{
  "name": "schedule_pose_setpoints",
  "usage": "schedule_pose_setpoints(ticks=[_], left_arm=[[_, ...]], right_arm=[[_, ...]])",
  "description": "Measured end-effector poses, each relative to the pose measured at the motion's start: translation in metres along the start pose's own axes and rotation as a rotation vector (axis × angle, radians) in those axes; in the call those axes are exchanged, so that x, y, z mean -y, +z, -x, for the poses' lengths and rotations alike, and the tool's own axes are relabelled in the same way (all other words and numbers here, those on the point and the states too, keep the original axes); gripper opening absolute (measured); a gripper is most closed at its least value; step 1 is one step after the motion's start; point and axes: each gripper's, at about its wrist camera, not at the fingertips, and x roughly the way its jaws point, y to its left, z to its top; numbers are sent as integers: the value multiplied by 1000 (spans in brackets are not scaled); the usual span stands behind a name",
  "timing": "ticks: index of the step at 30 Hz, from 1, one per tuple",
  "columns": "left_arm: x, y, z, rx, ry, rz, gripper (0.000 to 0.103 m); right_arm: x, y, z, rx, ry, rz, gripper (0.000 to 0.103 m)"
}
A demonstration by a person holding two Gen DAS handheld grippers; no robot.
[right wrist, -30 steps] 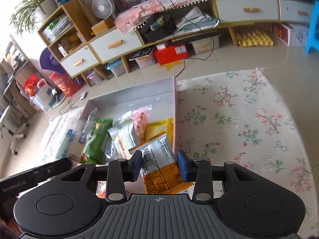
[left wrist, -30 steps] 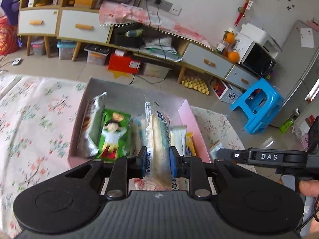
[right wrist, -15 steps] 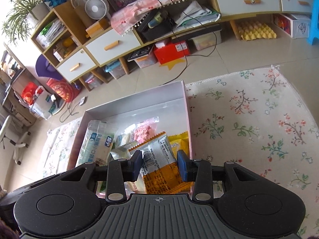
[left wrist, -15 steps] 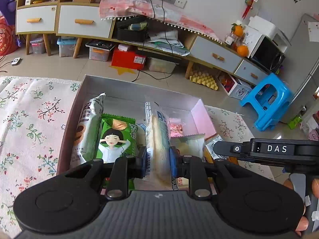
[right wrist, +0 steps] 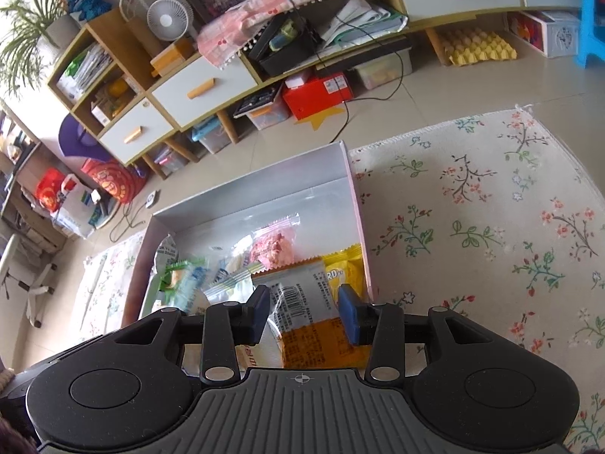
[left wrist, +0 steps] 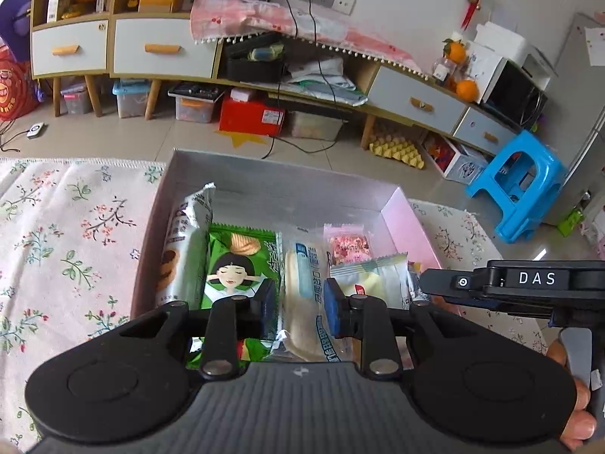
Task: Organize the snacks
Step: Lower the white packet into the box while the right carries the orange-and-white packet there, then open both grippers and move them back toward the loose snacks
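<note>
A shallow pink-walled box [left wrist: 406, 223] [right wrist: 353, 204] lies on a floral cloth and holds several snack packets. My left gripper [left wrist: 300, 300] hangs low over the box, jaws open around a white-and-blue bread packet [left wrist: 308, 283] that lies flat beside a green packet [left wrist: 238, 261]. A grey cookie packet [left wrist: 183, 242] lies at the left wall. My right gripper [right wrist: 304, 314] has its jaws spread around a silver-and-orange packet [right wrist: 306, 302] resting on a yellow packet [right wrist: 346, 266] by the right wall. A pink packet [right wrist: 272, 246] lies further back.
The floral cloth [right wrist: 472, 227] [left wrist: 68, 249] spreads on both sides of the box. The right gripper's body [left wrist: 529, 287] crosses the right of the left wrist view. Beyond are tiled floor, low cabinets [left wrist: 151, 49] and a blue stool [left wrist: 518, 185].
Both grippers have come down into the box and their jaws have widened. The bread packet went from standing on edge to lying flat. The silver-and-orange packet now rests on the other snacks.
</note>
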Motion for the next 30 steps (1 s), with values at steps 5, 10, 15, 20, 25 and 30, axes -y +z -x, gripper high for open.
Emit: schedule_pose_setpoints(ticks=[5, 10, 15, 20, 25, 30], left_arm=[[-4, 2, 7, 2, -11, 31, 24], [-3, 4, 16, 8, -38, 60, 24], [-2, 2, 29, 13, -51, 73, 25], [-8, 0, 39, -13, -47, 112, 31], [-11, -5, 47, -35, -13, 123, 41], [-15, -14, 58, -68, 20, 139, 50]], right_arm=[[-1, 0, 9, 14, 5, 11, 40], [-5, -3, 12, -12, 18, 23, 29], [-9, -1, 29, -2, 31, 29, 30], [-21, -5, 55, 15, 38, 85, 35], [-27, -14, 77, 18, 51, 132, 35], [-25, -32, 89, -19, 54, 147, 35]])
